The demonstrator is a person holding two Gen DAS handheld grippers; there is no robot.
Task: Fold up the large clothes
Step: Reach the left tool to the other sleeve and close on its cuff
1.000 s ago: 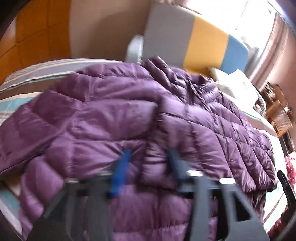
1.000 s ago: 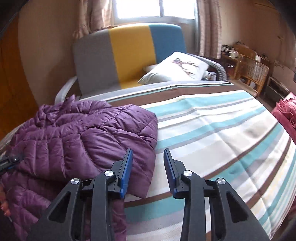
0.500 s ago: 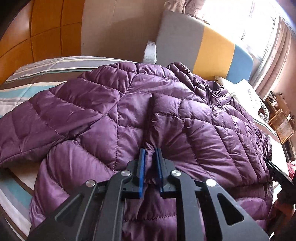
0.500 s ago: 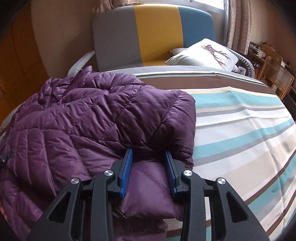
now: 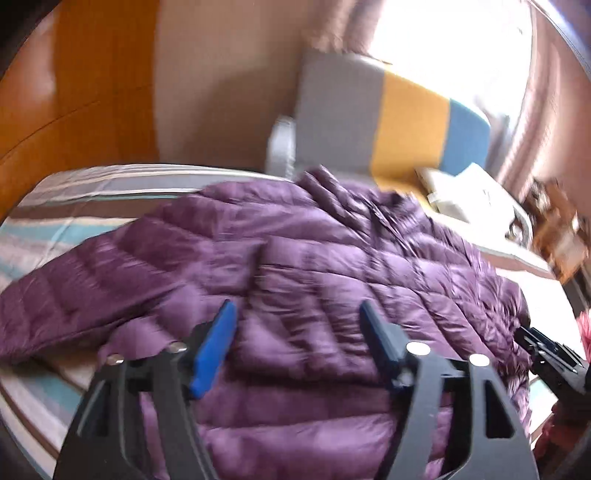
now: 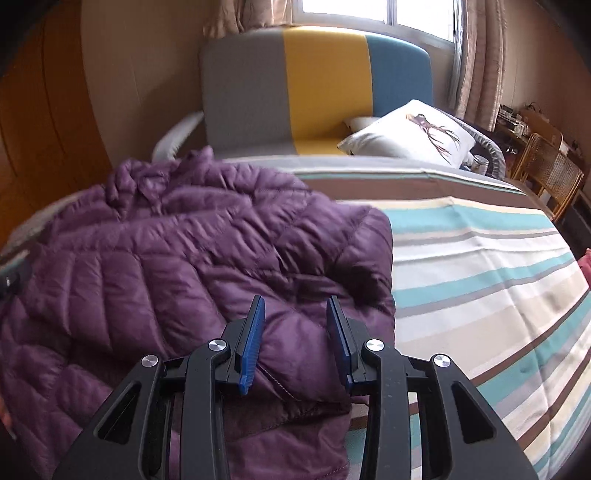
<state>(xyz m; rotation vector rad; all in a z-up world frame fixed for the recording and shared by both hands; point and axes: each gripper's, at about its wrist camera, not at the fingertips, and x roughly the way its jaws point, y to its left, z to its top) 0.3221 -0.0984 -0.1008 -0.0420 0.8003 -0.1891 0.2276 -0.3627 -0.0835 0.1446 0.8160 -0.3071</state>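
- Left wrist view is motion-blurred: your left gripper (image 5: 295, 314) has its jaws spread wide, nothing between the blue pads (image 5: 212, 350).
- Purple puffer jacket (image 5: 295, 258) fills the space ahead of and under that claw, lying on the striped bedspread (image 5: 74, 206); fingertips look just above the fabric, but with the blur you can't tell if they touch it.
- A jacket sleeve or flap runs out to the left of the left claw, over the bedspread.
- Far right of the left claw, low in the frame, your other gripper's black body (image 5: 554, 358) pokes in at the jacket's edge.
- Right wrist view is sharp: your right gripper (image 6: 295, 310) is spread partway, jaws straddling a puffy fold of the jacket (image 6: 184, 266) at its right-hand edge, the fabric bulging up between the pads without being pinched.
- Jacket sits mostly left of and ahead of the right claw; its folded edge ends just right of the right fingertip.
- Bare bedspread (image 6: 480, 280) stretches off to the right of that claw.
- Beyond both claws: grey-yellow-blue headboard (image 6: 317, 77), white pillow (image 6: 410, 129) with a deer print ahead and right.
- Wicker chair (image 6: 554, 170) far right; curtained window (image 6: 369, 14) behind the headboard.
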